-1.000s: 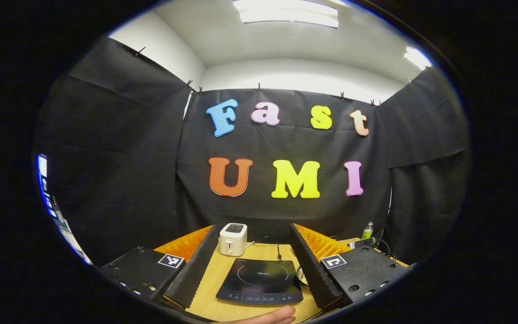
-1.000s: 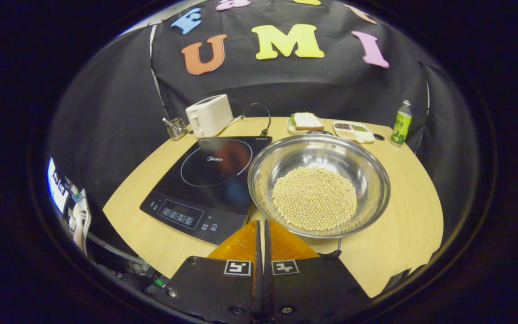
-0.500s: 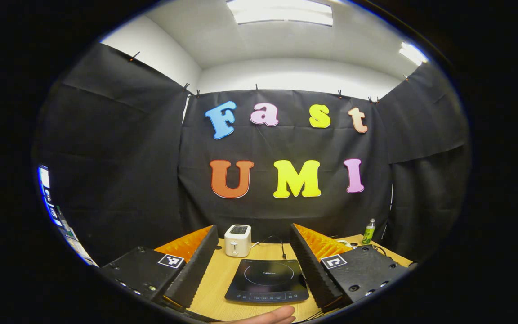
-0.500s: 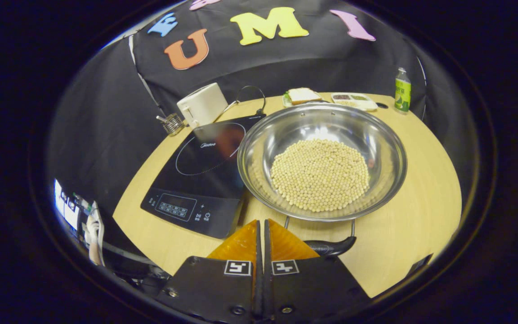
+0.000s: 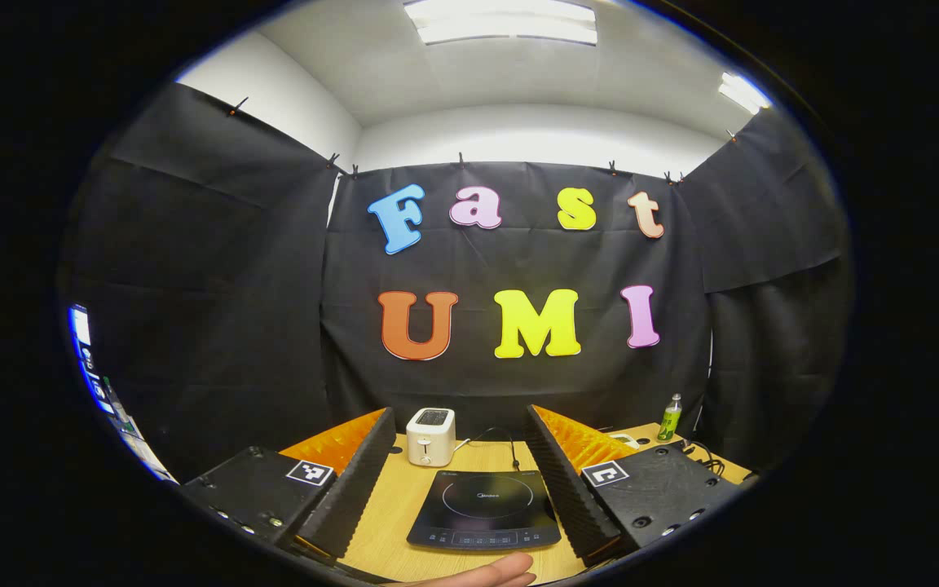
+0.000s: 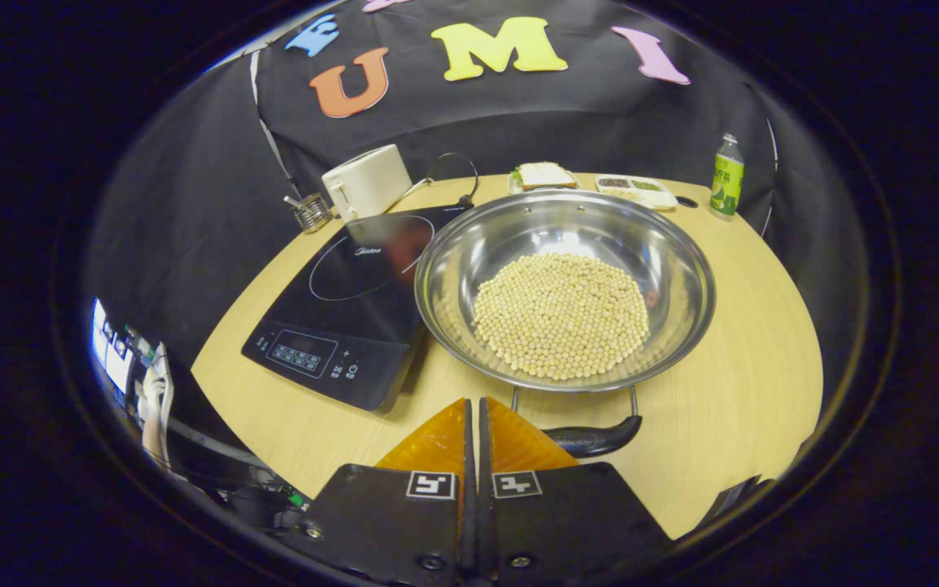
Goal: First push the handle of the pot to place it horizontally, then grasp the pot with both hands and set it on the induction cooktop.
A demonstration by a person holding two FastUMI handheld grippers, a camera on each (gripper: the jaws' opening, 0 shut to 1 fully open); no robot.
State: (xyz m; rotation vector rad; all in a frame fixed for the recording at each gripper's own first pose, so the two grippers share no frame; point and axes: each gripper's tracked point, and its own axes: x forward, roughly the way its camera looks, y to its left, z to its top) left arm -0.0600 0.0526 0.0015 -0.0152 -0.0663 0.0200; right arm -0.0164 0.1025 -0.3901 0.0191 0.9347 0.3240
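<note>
The pot (image 6: pixel 565 289) sits on the tabletop (image 6: pixel 747 359), close to the front edge and right beside the cooktop (image 6: pixel 347 302). Its rim hangs a little over the right side of the cooktop. It is a wide, shiny metal pot with a flat heap of small pale beans (image 6: pixel 561 315) in the middle. Its dark handle (image 6: pixel 592 440) lies level at the near side, held on by two thin metal rods. Another handle may be on the far side, but I cannot tell.

The right gripper (image 6: pixel 473 424) hangs over the front edge of the tabletop, just left of the handle. Its two fingers are pressed together and hold nothing. The left gripper (image 5: pixel 461 465) is farther back, pointing at the cooktop and the toaster (image 5: pixel 430 436) at the back edge. Its fingers are spread wide and hold nothing.

The pot looks hard and stiff, and I think the beans make it heavy. The smooth metal rim is likely slippery, so the handles look like the best places to grab. Beans can roll, so the pot should be kept flat when it is lifted. It needs to go only a short way left.
</note>
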